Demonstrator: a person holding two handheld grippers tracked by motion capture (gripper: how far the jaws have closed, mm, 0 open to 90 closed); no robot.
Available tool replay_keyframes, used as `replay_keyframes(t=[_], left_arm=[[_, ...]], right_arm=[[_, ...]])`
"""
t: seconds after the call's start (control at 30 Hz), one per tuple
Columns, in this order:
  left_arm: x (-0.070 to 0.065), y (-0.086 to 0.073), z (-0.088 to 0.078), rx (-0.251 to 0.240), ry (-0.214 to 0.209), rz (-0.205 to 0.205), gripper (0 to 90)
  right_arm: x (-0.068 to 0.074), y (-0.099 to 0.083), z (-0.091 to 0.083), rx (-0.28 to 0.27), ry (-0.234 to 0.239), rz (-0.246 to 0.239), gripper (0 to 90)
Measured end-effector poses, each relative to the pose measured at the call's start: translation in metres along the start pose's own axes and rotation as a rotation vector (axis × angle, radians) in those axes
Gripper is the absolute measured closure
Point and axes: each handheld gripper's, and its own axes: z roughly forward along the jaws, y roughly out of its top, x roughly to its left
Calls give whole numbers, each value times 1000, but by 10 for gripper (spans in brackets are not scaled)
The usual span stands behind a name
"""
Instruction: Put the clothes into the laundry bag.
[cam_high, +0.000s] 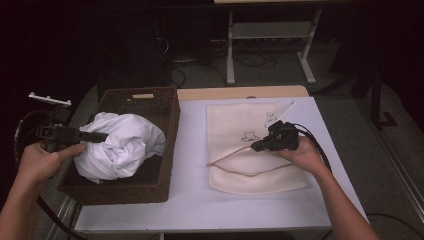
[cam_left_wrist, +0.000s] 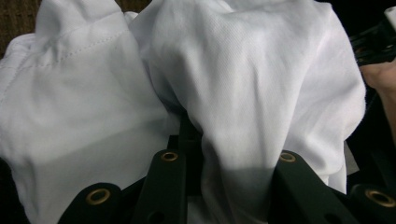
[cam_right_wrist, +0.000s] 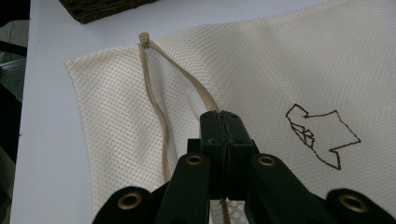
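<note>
Over the wicker basket (cam_high: 165, 107), left of centre: white garment (cam_high: 120, 145), bunched, clamped in the left hand-held gripper (cam_high: 95, 136), arm extended level. On the surface (cam_high: 192, 150): cream mesh laundry bag (cam_high: 240, 120), right hand-held gripper (cam_high: 256, 146) pinching its zipper edge (cam_right_wrist: 161, 116), slightly raised. Loading judged not yet done.

White table (cam_high: 195, 165): wicker basket (cam_high: 167, 127), mesh bag (cam_high: 235, 125).
</note>
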Motion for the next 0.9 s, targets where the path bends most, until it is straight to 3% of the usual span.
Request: replay_keyframes(t=[0.27,0.37,0.57,0.9], left_arm=[[-16,7,-16,-60,-41,14,750],[-28,13,-21,-54,-32,46,750],[-51,22,-27,-65,-58,92,750],[-80,34,-20,-51,-111,129,751]], right_arm=[[-2,6,-5,-7,-7,2,886],[-3,9,-7,-10,-12,-6,886],[-5,15,-10,-19,-17,-9,886],[-6,18,-9,-17,-15,-9,886]])
